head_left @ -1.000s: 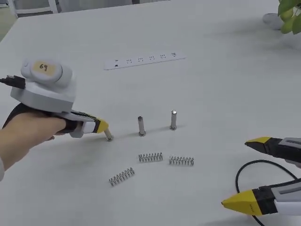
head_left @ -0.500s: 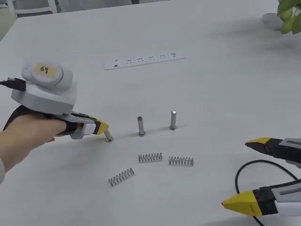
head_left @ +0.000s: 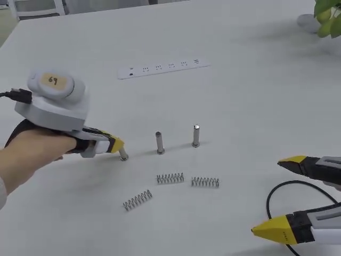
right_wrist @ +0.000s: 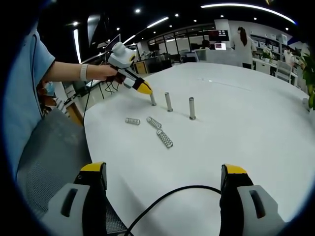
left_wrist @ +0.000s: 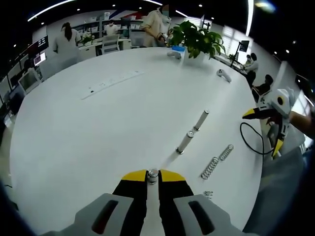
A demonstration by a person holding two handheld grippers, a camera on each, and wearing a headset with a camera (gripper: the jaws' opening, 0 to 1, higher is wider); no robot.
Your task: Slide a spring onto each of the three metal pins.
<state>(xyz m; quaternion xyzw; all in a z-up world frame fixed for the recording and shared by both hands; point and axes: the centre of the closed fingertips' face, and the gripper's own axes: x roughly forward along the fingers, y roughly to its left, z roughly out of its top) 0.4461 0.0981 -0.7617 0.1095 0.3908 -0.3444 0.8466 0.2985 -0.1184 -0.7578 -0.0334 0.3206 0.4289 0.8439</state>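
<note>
Left gripper view has your left gripper (left_wrist: pixel 153 177) pinched together on the head of the nearest pin (left_wrist: pixel 153 172); the other 2 pins (head_left: pixel 159 143) stand upright beside it, 3 springs (head_left: pixel 170 178) lie loose on the table (head_left: pixel 240 96) near them, and your right gripper (head_left: pixel 266 196) hangs spread wide, well apart

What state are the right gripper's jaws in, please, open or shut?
Open: the right gripper has its yellow tips wide apart, with white table and a black cable between them.
</note>
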